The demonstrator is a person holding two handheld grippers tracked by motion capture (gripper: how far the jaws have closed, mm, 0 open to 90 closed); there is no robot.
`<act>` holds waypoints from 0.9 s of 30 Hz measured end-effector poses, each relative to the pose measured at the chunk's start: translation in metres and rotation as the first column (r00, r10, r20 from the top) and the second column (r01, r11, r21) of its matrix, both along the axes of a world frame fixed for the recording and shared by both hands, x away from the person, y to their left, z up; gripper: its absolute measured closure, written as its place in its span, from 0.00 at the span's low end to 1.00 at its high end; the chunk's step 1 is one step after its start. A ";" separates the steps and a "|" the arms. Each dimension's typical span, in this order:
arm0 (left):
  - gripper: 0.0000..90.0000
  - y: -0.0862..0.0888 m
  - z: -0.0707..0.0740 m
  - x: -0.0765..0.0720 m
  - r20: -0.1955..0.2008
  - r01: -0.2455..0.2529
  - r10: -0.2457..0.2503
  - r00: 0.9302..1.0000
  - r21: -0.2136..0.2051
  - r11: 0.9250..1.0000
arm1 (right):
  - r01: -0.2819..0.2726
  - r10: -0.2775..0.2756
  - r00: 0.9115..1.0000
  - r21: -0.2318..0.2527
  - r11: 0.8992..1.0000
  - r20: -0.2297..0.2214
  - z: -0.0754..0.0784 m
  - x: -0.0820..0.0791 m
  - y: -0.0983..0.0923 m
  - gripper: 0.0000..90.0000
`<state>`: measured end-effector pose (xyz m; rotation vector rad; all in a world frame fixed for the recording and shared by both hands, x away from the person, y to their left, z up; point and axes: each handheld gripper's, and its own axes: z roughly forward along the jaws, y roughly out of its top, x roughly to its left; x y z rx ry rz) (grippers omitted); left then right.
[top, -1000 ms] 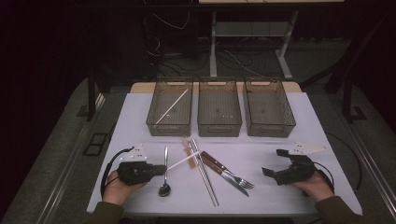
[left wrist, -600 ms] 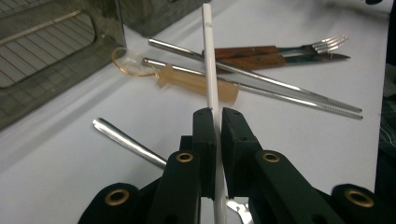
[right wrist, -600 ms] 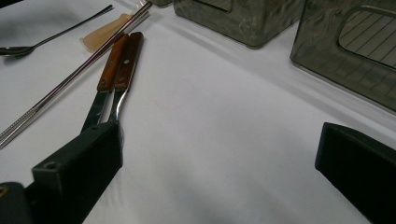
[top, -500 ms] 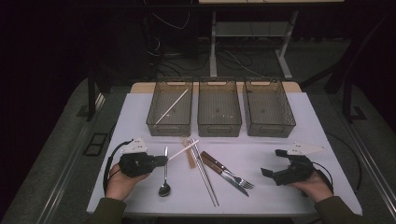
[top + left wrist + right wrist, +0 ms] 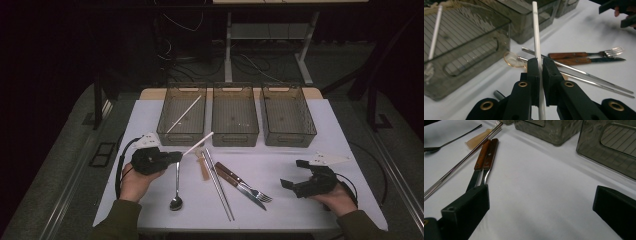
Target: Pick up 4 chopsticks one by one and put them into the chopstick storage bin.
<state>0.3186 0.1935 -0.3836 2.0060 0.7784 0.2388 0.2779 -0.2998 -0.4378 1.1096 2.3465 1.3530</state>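
White plastic-looking chopstick [image 5: 537, 37] is clamped in the left hand-held gripper [image 5: 540, 75], jaws nearly together, pads pinching the stick well down its length, so most of it sticks out forward and up. In the high view it [image 5: 198, 144] angles from the left hand-held gripper [image 5: 172, 157] toward the front edge of the left bin [image 5: 165, 131], tip just short of the rim.

Handling guess: light, stiff, thin, smooth round shaft, so it is likely to pivot or slide between flat pads. A grip low on the shaft leaves a long lever; any knock against the bin wall could twist it. A hold nearer the middle would be steadier. Low breakage risk.

Right hand-held gripper [image 5: 299, 182] rests on the worktop [image 5: 300, 150] with jaws wide and nothing between them.

Next out on the cloth: spoon [image 5: 176, 186], pair of metal chopsticks [image 5: 218, 184], wooden-handled knife [image 5: 240, 183] and fork [image 5: 250, 186], and a small tan piece [image 5: 202, 165] that I can't identify.

Farther back: three smoky clear bins in a row. The left one already holds a matching white stick [image 5: 184, 114], so that looks like the drop spot. Middle bin [image 5: 235, 137] and right bin [image 5: 290, 137] look empty.
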 end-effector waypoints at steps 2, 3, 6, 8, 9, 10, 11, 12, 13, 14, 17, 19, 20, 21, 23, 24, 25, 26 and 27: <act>0.94 0.000 0.003 0.004 0.000 -0.020 0.020 1.000 0.000 1.000 | 0.001 -0.001 1.000 0.000 1.000 0.001 0.000 0.000 0.000 0.01; 0.94 0.000 0.004 0.007 0.001 -0.029 0.029 1.000 -0.007 1.000 | 0.000 0.000 1.000 0.000 1.000 0.001 0.000 0.000 0.000 0.01; 0.94 -0.002 0.008 0.017 0.002 -0.042 0.042 0.999 -0.003 0.999 | 0.002 -0.002 1.000 0.003 1.000 0.001 0.001 -0.001 -0.001 0.01; 0.94 -0.005 0.010 0.024 0.003 -0.052 0.052 0.999 -0.002 0.999 | 0.008 -0.008 1.000 0.008 1.000 -0.001 0.001 -0.001 -0.001 0.01; 0.94 -0.006 0.011 0.027 0.005 -0.057 0.057 0.998 0.004 0.998 | 0.011 -0.011 1.000 0.011 1.000 -0.001 0.001 -0.002 -0.002 0.01; 0.94 -0.007 0.012 0.031 0.008 -0.060 0.060 0.998 0.003 0.998 | 0.009 -0.009 1.000 0.012 1.000 0.001 0.001 -0.002 -0.002 0.01; 0.94 -0.008 0.013 0.034 0.007 -0.063 0.063 0.998 0.003 0.998 | 0.008 -0.008 1.000 0.013 1.000 0.002 0.001 -0.002 -0.002 0.01; 0.94 -0.010 0.015 0.037 0.007 -0.072 0.072 0.997 0.007 0.997 | 0.008 -0.008 1.000 0.015 1.000 0.004 0.001 -0.002 -0.003 0.01; 0.94 -0.011 0.016 0.040 0.010 -0.076 0.076 0.997 0.014 0.997 | 0.008 -0.008 1.000 0.015 1.000 0.004 0.001 -0.002 -0.003 0.01; 0.94 -0.012 0.017 0.044 0.012 -0.082 0.082 0.997 0.015 0.996 | 0.008 -0.008 1.000 0.016 1.000 0.004 0.001 -0.002 -0.003 0.01; 0.94 -0.013 0.021 0.055 0.007 -0.099 0.099 0.995 0.011 0.995 | 0.006 -0.006 1.000 0.015 1.000 0.004 0.002 -0.002 -0.003 0.01; 0.94 -0.013 0.023 0.063 0.002 -0.116 0.116 0.993 0.010 0.993 | 0.008 -0.009 1.000 0.017 1.000 0.003 0.002 -0.002 -0.003 0.01; 0.94 -0.013 0.024 0.067 -0.002 -0.126 0.126 0.992 0.010 0.992 | 0.010 -0.010 1.000 0.018 1.000 0.002 0.002 -0.002 -0.003 0.01; 0.94 -0.012 0.024 0.071 -0.002 -0.133 0.133 0.991 0.009 0.991 | 0.012 -0.012 1.000 0.019 1.000 0.001 0.002 -0.003 -0.003 0.01; 0.94 -0.011 0.023 0.080 -0.011 -0.154 0.154 0.988 0.007 0.988 | 0.014 -0.014 1.000 0.019 1.000 0.000 0.002 -0.003 -0.003 0.01; 0.94 -0.010 0.022 0.084 -0.016 -0.160 0.161 0.987 0.009 0.987 | 0.015 -0.015 1.000 0.019 1.000 0.000 0.002 -0.003 -0.003 0.01; 0.94 -0.010 0.021 0.088 -0.021 -0.169 0.169 0.985 0.008 0.986 | 0.015 -0.015 1.000 0.019 1.000 0.000 0.002 -0.003 -0.003 0.01; 0.94 -0.010 0.020 0.092 -0.022 -0.177 0.177 0.984 0.016 0.984 | 0.013 -0.013 1.000 0.019 1.000 0.001 0.002 -0.003 -0.003 0.01; 0.94 -0.009 0.019 0.096 -0.029 -0.187 0.187 0.982 0.016 0.982 | 0.013 -0.013 1.000 0.020 1.000 0.002 0.002 -0.003 -0.003 0.01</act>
